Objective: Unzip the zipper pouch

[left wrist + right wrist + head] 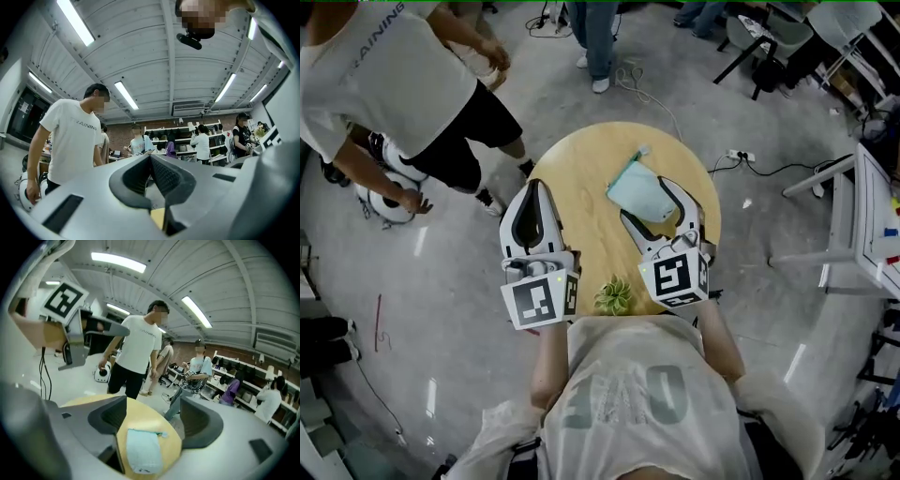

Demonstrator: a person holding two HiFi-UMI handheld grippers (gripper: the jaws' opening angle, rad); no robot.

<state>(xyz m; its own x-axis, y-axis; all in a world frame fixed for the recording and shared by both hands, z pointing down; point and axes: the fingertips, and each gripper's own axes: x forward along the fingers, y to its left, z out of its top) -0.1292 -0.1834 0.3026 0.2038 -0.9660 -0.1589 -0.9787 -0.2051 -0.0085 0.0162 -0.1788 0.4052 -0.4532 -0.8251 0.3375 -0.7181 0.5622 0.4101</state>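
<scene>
Pouch (639,192) lay between the spread right tongs (659,208), untouched, long axis running ahead of them; left tongs (534,190), pressed together, hung farther off.

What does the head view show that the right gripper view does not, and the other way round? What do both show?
Only the head view: the small green plant at the table's near edge, and the wearer's own grey shirt. Only the right gripper view: ceiling lights and shelves at the back. Both: the light blue pouch lying on the round wooden table, between the open jaws of the right gripper.
</scene>
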